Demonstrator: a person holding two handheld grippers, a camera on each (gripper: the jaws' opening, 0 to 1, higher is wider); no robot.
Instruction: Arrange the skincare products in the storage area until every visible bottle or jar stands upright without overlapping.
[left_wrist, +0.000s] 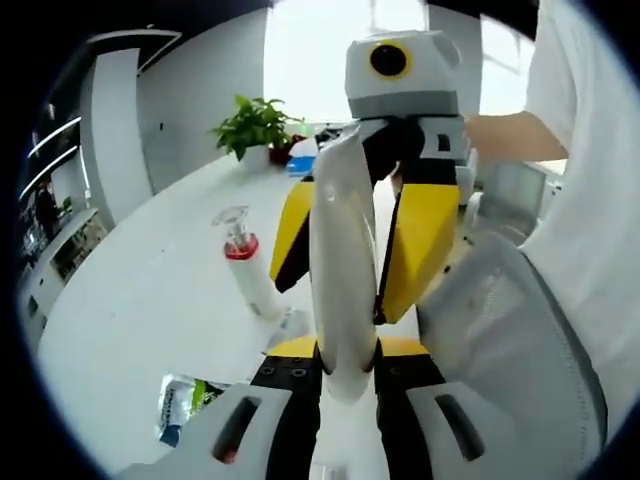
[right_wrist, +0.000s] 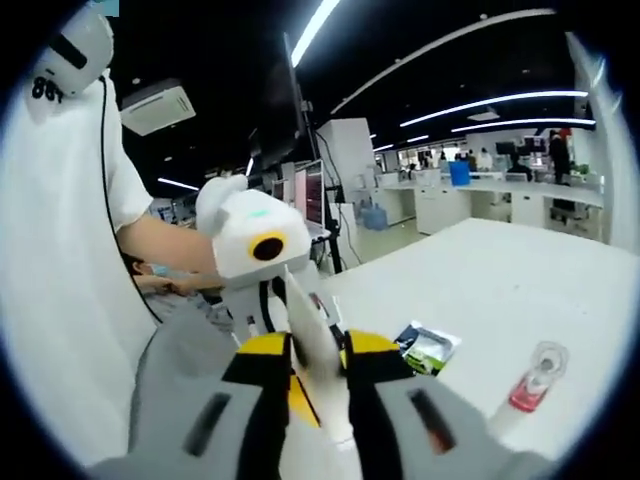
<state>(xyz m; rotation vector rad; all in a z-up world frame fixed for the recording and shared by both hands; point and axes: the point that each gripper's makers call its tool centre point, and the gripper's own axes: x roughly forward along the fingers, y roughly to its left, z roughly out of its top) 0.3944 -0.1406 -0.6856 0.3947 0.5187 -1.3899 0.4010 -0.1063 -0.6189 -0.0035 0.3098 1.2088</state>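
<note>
Grey, smooth plastic jaws of the left gripper (left_wrist: 345, 395) rose from the lower edge of the left gripper view, closed on a glossy white tube (left_wrist: 343, 285) of flattened, elongated shape that stood between them. Left of the jaws lay a crinkled green-and-white sachet (left_wrist: 185, 400) on the matte white table (left_wrist: 150, 300). Beyond it, still left of the jaws, lay a white cylindrical bottle (left_wrist: 250, 265) with a red collar and a clear, rounded cap, on its side. Farther off stood a leafy potted plant (left_wrist: 258, 125). Directly ahead of the jaws, the right gripper (left_wrist: 350, 250), with yellow-and-black fingers and a white rounded housing, faced the camera and gripped the same tube, blocking the table behind it. To the right of the jaws, a person's bare arm (left_wrist: 510, 135) and white sleeve reached in.

From the right gripper view, the right gripper (right_wrist: 320, 395) likewise held the white tube (right_wrist: 318, 365) between its grey jaws, closed upon it. Left of the jaws hung the person's white shirt (right_wrist: 60, 250). Just ahead, the left gripper (right_wrist: 310, 345) met the tube from the opposite side. Right of the jaws lay the sachet (right_wrist: 428, 348), and farther right the bottle (right_wrist: 530, 385), both apart on the table (right_wrist: 520, 280).
</note>
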